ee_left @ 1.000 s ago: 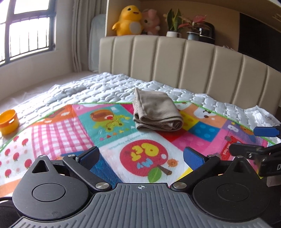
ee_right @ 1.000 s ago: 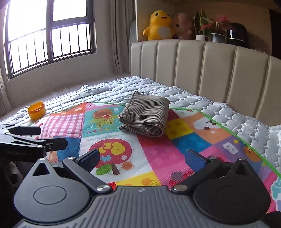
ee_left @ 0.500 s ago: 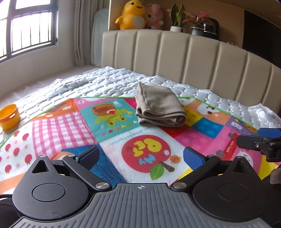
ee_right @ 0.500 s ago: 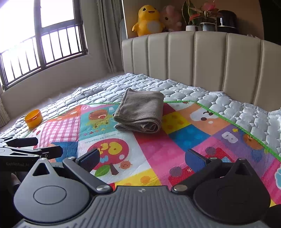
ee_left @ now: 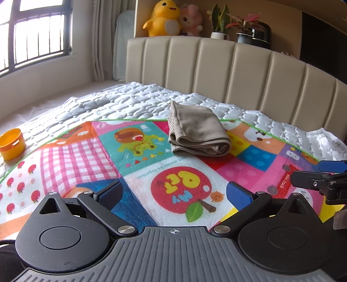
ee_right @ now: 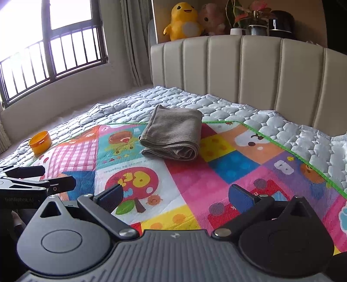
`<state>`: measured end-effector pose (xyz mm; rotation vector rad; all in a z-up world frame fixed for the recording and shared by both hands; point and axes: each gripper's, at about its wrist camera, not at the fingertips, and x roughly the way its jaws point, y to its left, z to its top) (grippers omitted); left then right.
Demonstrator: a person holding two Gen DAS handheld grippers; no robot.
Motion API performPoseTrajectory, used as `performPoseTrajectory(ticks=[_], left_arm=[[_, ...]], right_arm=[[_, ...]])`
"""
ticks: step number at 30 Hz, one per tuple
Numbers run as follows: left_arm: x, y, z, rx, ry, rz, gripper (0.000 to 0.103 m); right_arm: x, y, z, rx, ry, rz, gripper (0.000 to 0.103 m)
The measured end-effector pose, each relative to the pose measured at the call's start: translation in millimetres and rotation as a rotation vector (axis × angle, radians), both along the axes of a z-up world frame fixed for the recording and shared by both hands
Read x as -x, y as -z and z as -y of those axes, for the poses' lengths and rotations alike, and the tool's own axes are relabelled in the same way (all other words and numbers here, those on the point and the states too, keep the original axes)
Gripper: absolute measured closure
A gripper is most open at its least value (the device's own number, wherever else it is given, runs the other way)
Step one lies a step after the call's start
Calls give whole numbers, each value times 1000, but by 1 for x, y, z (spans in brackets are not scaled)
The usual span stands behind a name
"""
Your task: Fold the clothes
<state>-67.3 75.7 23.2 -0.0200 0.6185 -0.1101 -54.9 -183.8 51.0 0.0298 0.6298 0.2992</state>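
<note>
Blue-padded, both my left gripper (ee_left: 173, 193) and right gripper (ee_right: 176, 194) hang wide and empty, having pulled back from the folded ribbed taupe garment (ee_left: 196, 131) at frame centre on the colourful patchwork play mat (ee_left: 86, 151), so folding looks finished.

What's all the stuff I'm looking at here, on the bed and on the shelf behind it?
folded garment: one, beige-brown, ribbed, on the far edge of the play mat
play mat: one, multicoloured cartoon squares, spread over the quilt
quilt: one, pale grey-white, covering the bed
cup: one, orange, on the quilt by the mat's left edge
headboard: one, beige, padded, behind the bed
duck plush: one, yellow, on the shelf above the headboard
pink plush: one, beside the duck
potted plants: two, on the shelf right of the plush toys
window: one, dark bars, left wall
left tool: one, black with blue pads, open, empty
right tool: one, same, open, empty
</note>
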Motion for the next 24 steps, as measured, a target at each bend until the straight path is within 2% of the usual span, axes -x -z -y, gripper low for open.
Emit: performPoseTrajectory(ticks=[24], left_arm=[[1,0,0,-4,-2,2,0]], right_arm=[[-2,2,-1,7,-2,-15,0]])
